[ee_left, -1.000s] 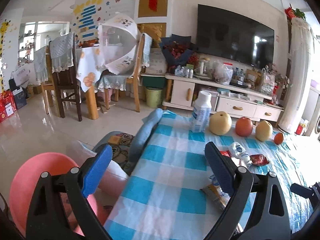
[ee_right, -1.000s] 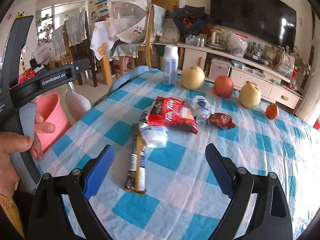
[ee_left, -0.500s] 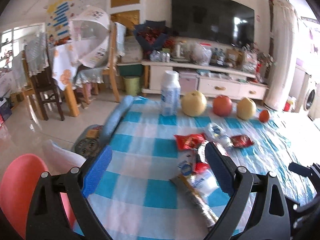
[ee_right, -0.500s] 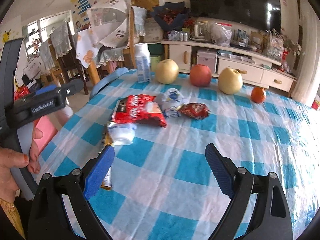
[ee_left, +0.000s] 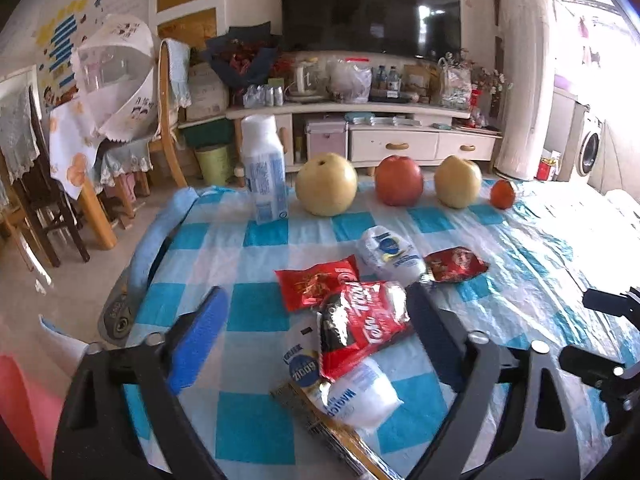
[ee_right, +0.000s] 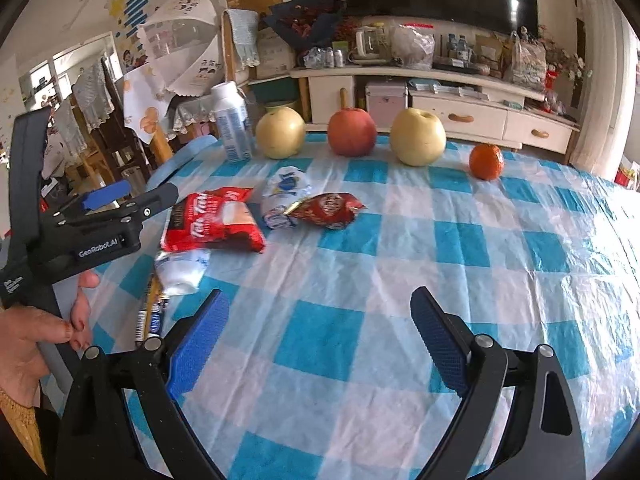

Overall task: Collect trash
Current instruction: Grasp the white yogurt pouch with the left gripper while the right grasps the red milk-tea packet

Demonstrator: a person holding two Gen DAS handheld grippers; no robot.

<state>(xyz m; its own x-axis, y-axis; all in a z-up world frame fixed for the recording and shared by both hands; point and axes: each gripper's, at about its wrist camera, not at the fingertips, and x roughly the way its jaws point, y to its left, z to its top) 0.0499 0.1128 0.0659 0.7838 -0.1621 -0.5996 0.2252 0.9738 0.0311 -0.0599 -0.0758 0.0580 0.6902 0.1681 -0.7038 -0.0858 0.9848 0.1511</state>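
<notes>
Wrappers lie bunched on the blue-checked tablecloth (ee_left: 256, 428). A red Tim Tam packet (ee_left: 360, 328) sits on a white packet (ee_left: 356, 392) and a long bar wrapper (ee_left: 328, 428). Behind them are a flat red wrapper (ee_left: 316, 282), a crumpled white wrapper (ee_left: 390, 256) and a small red wrapper (ee_left: 454, 264). My left gripper (ee_left: 316, 336) hangs over the Tim Tam packet with its jaws closing; the pads do not press on it. My right gripper (ee_right: 318, 336) is open over bare cloth, right of the Tim Tam packet (ee_right: 214, 220) and the left gripper (ee_right: 136, 198).
A white bottle (ee_left: 264, 172), two pears (ee_left: 326, 184), an apple (ee_left: 398, 180) and an orange (ee_left: 503, 194) stand in a row along the table's far edge. A pink bin (ee_left: 16, 400) is on the floor at lower left. A hand (ee_right: 36, 340) holds the left gripper.
The left gripper swung right and down from the pink bin to above the wrapper pile, and its jaws narrowed. The right gripper slid right, leaving the wrappers to its left.
</notes>
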